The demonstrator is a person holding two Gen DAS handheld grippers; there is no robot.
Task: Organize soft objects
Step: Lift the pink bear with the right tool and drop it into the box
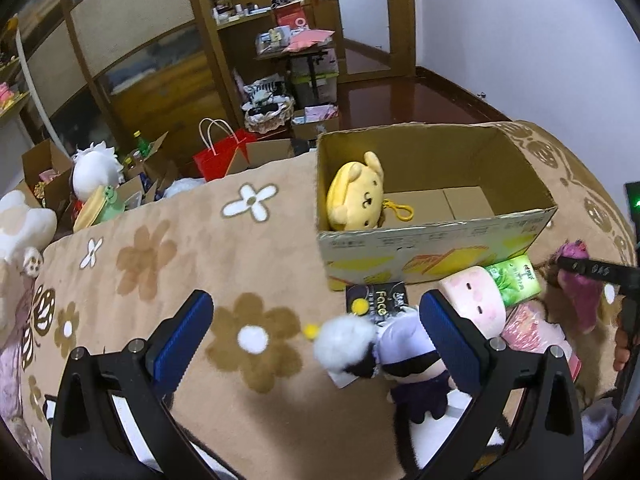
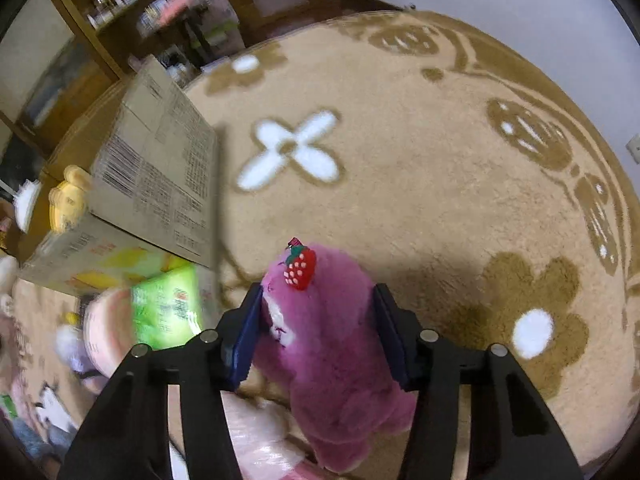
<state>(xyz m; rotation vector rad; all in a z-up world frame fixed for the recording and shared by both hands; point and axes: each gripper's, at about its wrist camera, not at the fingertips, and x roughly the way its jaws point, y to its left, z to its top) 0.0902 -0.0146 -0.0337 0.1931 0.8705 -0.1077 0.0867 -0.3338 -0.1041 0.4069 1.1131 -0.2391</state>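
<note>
Right gripper [image 2: 316, 336] clamps purple plush [image 2: 332, 360]; left gripper [image 1: 316, 340] wide over doll [image 1: 396, 356].

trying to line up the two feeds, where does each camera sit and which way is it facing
Left wrist: on the left gripper, angled down over the flowered blanket toward the cardboard box; its open blue pads flank a white-haired doll.
Right wrist: on the right gripper, aimed steeply down; its pads squeeze a purple plush.
Shared: box, yellow plush, green pack, purple plush, blanket; the right gripper shows at the left view's right edge.
</note>
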